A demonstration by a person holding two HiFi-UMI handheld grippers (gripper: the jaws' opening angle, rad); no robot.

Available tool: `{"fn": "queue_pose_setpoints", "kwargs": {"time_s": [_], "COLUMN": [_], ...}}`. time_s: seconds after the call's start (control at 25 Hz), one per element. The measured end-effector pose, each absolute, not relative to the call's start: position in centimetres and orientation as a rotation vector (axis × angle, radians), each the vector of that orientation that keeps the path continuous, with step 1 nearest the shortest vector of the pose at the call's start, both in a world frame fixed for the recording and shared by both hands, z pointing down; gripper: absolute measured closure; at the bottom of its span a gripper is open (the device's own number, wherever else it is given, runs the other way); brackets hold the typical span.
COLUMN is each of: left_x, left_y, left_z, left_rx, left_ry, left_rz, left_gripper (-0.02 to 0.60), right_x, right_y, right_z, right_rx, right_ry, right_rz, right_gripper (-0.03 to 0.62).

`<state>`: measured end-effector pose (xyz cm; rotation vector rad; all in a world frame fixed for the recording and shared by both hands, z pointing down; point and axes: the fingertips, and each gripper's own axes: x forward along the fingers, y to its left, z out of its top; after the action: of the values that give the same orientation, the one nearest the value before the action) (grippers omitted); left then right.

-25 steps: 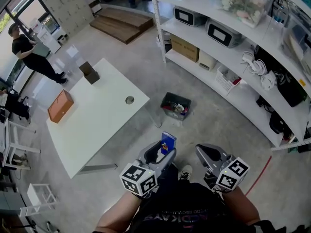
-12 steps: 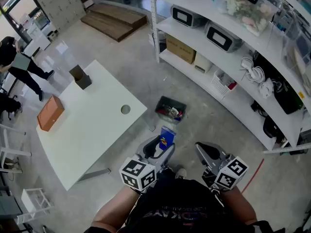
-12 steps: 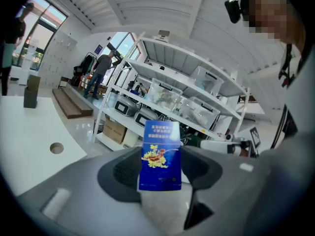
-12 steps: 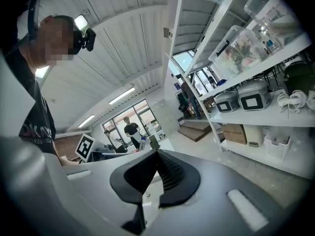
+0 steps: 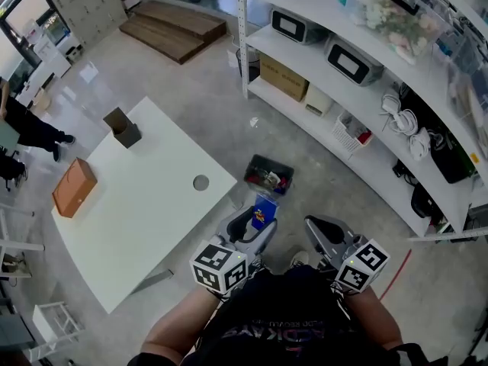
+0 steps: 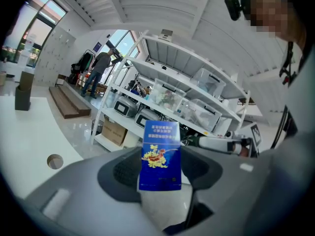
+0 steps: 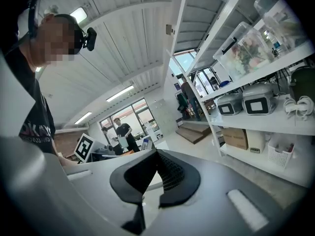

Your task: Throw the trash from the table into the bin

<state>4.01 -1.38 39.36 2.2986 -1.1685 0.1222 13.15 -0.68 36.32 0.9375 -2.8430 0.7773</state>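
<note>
A blue snack packet [image 5: 264, 213] stands upright between the jaws of my left gripper [image 5: 258, 221], which is shut on it. In the left gripper view the packet [image 6: 160, 155] rises from that gripper [image 6: 160, 171], its printed face towards the camera. A dark bin [image 5: 268, 175] with mixed trash in it sits on the floor just beyond the packet, off the white table's [image 5: 145, 204] corner. My right gripper [image 5: 319, 231] hangs beside the left one over the floor. Its jaws [image 7: 156, 173] are shut with nothing in them.
On the table lie an orange box [image 5: 73, 187] and a dark brown box [image 5: 123, 128]. A long white shelf unit [image 5: 358, 90] with boxes, appliances and cables curves along the right. A person [image 5: 30, 128] walks at the far left. Wooden steps [image 5: 171, 30] lie at the back.
Both grippers have moved forward over the floor, and the bin now lies a little nearer the packet. The left gripper still holds the packet. The person at the far left has walked on.
</note>
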Motion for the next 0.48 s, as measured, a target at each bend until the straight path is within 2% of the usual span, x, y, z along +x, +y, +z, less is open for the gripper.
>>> {"fn": "queue_pose_setpoints", "kwargs": {"time_s": [0.48], "left_x": [3.2], "left_y": [-5.7], "left_z": [44.9], "left_rx": [2.202], "left_ry": [-1.270], "left_rz": [0.179], "left_gripper": [0.336], "right_x": [11.6], "right_y": [-7.5], "right_z": [40.1], "right_rx": [0.811], "right_ry": [-2.788], "right_rz": [0.804], "right_gripper": [0.594]}}
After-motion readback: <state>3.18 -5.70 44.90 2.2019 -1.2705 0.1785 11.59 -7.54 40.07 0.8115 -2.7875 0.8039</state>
